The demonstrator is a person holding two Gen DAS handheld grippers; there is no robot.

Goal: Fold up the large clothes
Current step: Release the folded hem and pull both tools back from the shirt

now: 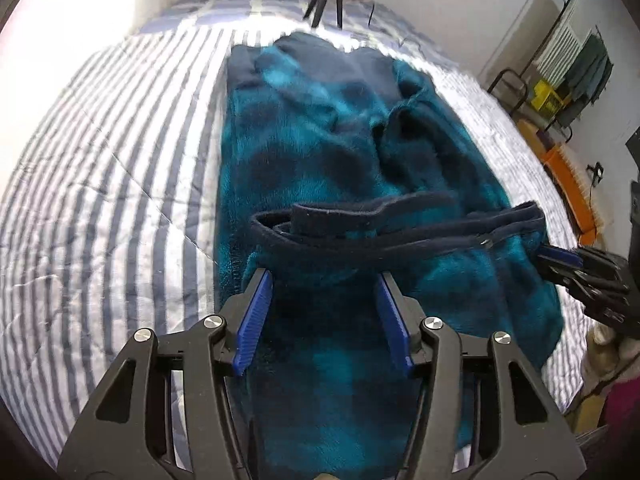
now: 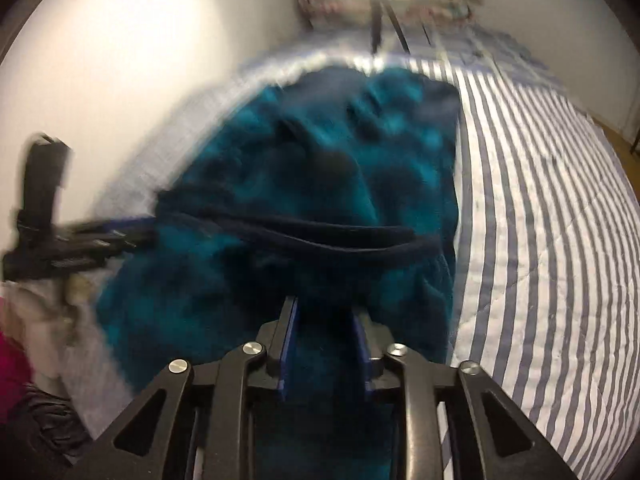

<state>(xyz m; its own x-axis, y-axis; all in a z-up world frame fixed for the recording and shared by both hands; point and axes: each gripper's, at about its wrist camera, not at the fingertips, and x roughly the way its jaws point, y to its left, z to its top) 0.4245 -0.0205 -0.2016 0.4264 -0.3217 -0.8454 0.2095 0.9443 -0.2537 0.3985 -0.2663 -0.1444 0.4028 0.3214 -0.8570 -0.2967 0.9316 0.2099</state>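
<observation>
On the bed (image 1: 100, 168), with its blue and white striped cover, lies a big fluffy blue-green garment (image 1: 320, 140). Its near end is lifted and bunched, and its dark hem band (image 1: 360, 220) stretches between both claws. The left claw (image 1: 324, 280) stands half open with thick cloth filling the gap between its blue pads; the claw tips are hidden under the cloth. The right claw (image 2: 324, 308) is closed narrow on a fold of the same garment. The right view is blurry, so the far end of the bed is hard to make out.
</observation>
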